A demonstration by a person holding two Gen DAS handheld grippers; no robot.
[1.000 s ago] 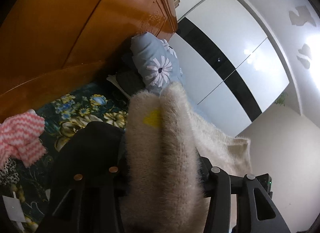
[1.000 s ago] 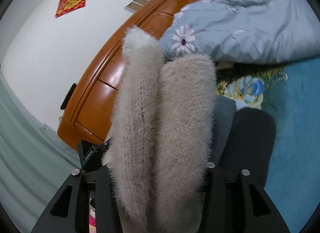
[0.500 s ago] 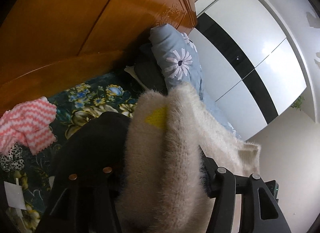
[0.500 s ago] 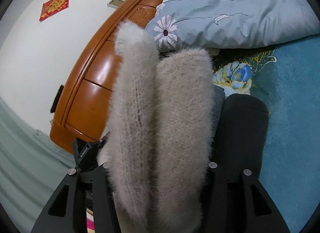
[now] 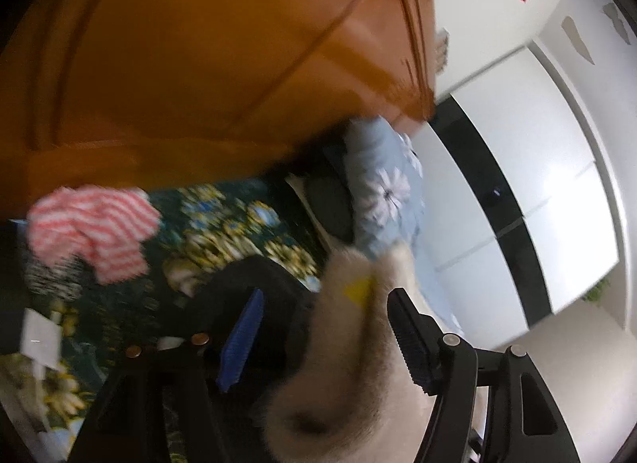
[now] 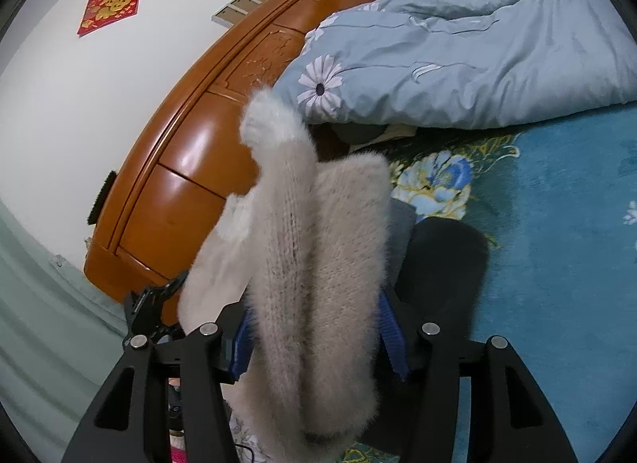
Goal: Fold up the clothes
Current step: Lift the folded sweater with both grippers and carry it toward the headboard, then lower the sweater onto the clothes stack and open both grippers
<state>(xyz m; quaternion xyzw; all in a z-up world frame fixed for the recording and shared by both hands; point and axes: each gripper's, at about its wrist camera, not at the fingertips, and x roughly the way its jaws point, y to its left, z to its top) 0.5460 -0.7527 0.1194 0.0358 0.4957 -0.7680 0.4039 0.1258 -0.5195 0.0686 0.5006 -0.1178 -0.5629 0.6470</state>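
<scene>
Bed, beyond both claws, with wooden headboard behind and blue duvet ahead. Fluffy cream sweater, doubled, lies between the jaws of each claw. Left claw: jaws opening, a clear gap on one side of the bunched knit. Right claw: jaws opening, blue pads only just flanking the fold. Judged step: releasing the fold. Let both sides go together and draw straight back, so the nap does not snag. Pink striped cloth lies off to the left claw's side.
</scene>
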